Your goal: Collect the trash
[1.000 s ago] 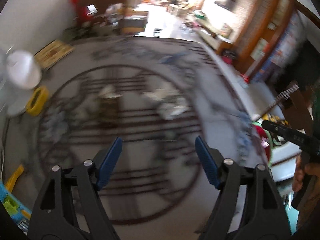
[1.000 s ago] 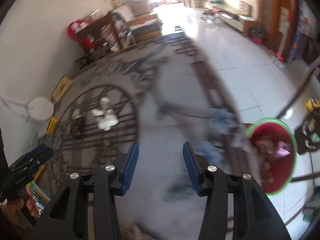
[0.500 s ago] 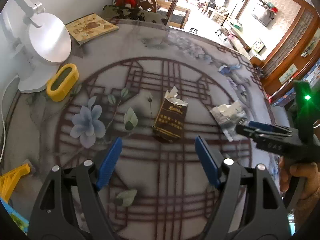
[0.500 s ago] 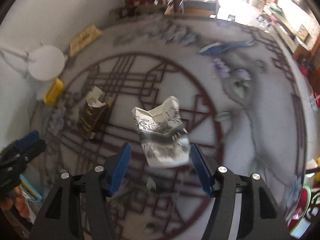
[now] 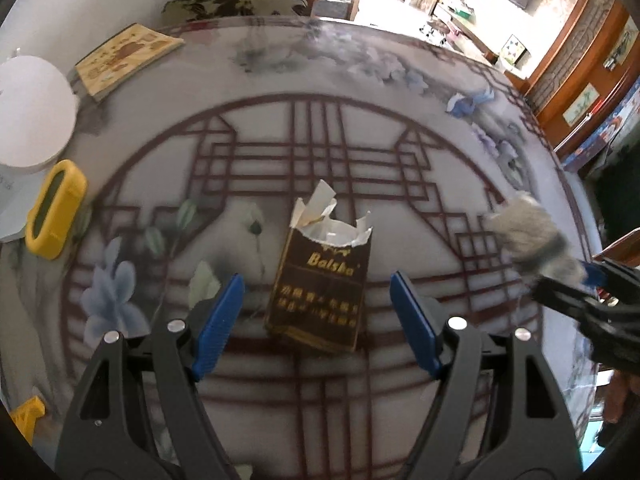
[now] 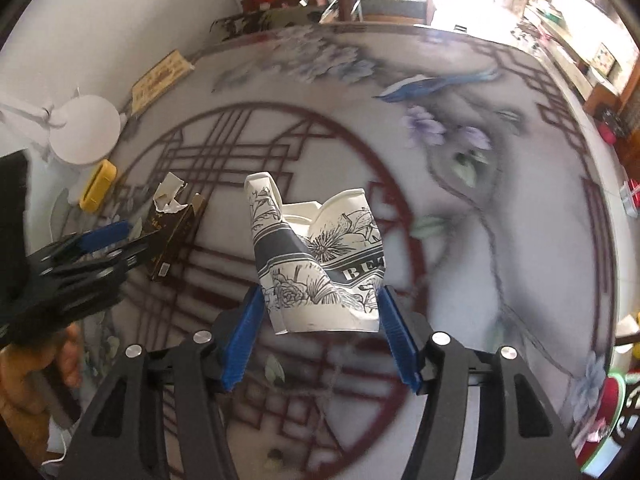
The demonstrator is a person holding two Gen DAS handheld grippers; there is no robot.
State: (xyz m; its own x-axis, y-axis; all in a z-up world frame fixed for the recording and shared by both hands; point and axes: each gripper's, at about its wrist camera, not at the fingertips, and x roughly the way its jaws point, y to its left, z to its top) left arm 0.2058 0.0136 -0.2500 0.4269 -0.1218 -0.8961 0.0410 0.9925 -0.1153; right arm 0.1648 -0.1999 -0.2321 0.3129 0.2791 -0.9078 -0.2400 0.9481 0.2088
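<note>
Nearest, right gripper (image 6: 320,330) pads touch both sides of crumpled paper cup (image 6: 320,256) on the patterned table (image 5: 320,140); left gripper (image 5: 318,320), jaws spread wide, flanks torn brown packet (image 5: 320,284); farther off, yellow case (image 5: 56,216) and booklet (image 5: 124,58).

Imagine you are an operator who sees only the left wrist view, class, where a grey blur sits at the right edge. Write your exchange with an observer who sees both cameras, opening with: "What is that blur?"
Observer: A crumpled paper cup, white with black flower print; the right wrist view shows it sharply.
Operator: Does the right gripper have it?
Observer: Yes. The right gripper has a blue pad pressed against each side of the cup's base.
Operator: Where could it go?
Observer: A red bin with a green rim shows at the lower right edge of that view, past the table's edge.
</note>
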